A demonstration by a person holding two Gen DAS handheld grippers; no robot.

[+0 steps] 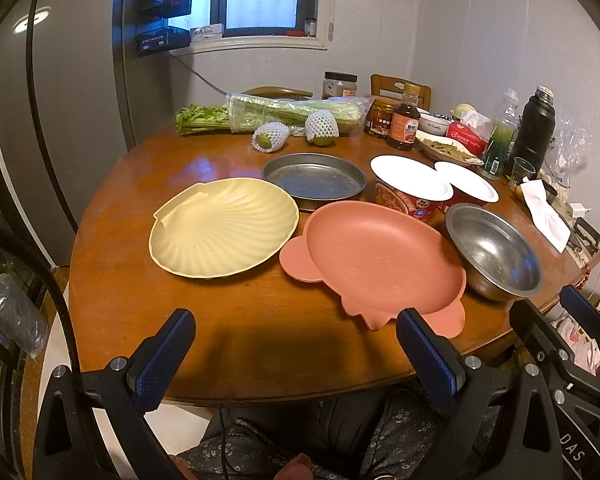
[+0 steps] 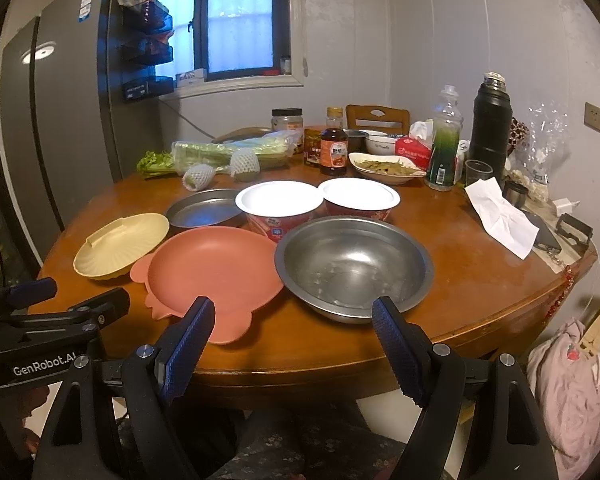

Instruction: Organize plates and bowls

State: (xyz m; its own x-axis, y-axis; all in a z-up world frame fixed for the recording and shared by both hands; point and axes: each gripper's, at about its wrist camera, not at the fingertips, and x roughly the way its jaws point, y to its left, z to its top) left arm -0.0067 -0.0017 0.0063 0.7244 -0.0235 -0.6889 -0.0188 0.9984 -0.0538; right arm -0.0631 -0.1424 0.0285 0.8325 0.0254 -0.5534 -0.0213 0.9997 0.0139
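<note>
The left gripper (image 1: 296,332) hangs above the near edge of the round wooden counter (image 1: 228,332) with its blue-padded fingers (image 1: 162,354) spread wide and nothing between them; the right gripper (image 2: 293,322) is likewise spread apart and empty, held over the same near edge. On the counter, a cream shell-shaped plate (image 1: 224,228) lies to the left, just beside a pink plate with round ears (image 1: 376,260) whose near rim reaches almost to the counter's edge. To the right of the pink plate sits a steel bowl (image 1: 494,250), its rim touching or nearly touching the pink plate; I cannot tell which. Behind the cream and pink plates lies a shallow round metal pan (image 1: 314,178). Two instant-noodle cups with white lids (image 2: 279,200) stand side by side behind the pink plate and the steel bowl. Farther back are bagged celery (image 1: 292,114), two net-wrapped fruits (image 1: 270,137), a sauce bottle (image 1: 404,124), a dish of food (image 2: 386,168) and a dark flask (image 2: 492,120). The person's patterned clothing (image 1: 260,448) shows below the counter.
</note>
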